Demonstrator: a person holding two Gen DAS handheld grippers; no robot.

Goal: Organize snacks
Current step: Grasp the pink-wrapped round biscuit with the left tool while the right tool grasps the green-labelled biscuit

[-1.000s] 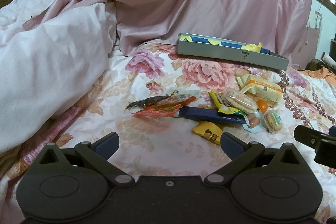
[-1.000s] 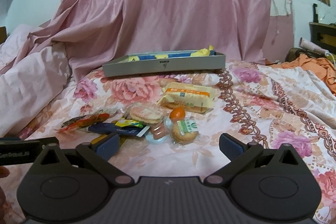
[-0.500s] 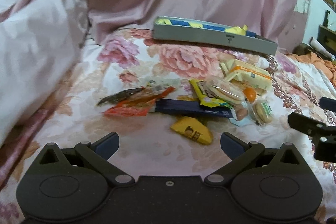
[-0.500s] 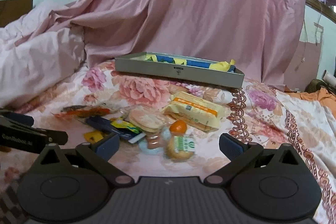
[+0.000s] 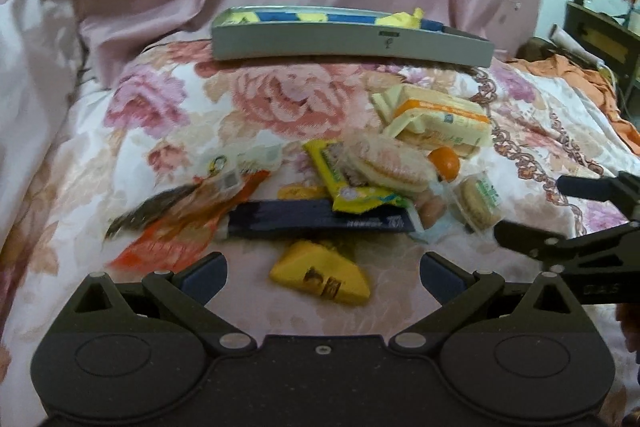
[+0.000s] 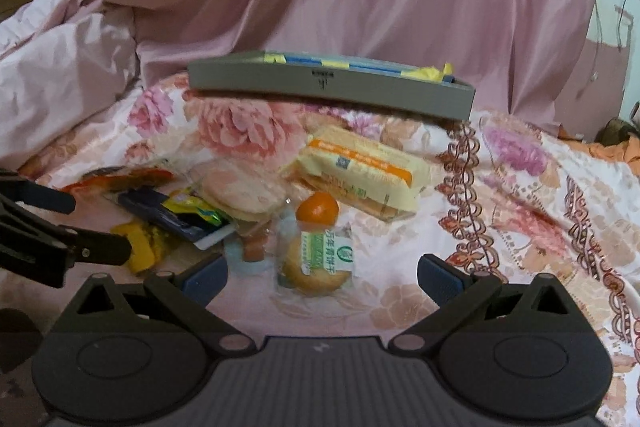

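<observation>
Little can be read. In the right wrist view, the clear-wrapped round biscuit [image 6: 314,261] near the bed's front edge carries a green and white label with Chinese characters that look like 万年青饼干 beside a round green emblem. The grey tray [image 6: 328,87] toward the bed's far edge bears a small dark mark on its front wall, too small to read. Print on the dark blue packet [image 5: 316,223] and the orange-banded cream pack [image 6: 360,167] is blurred.
</observation>
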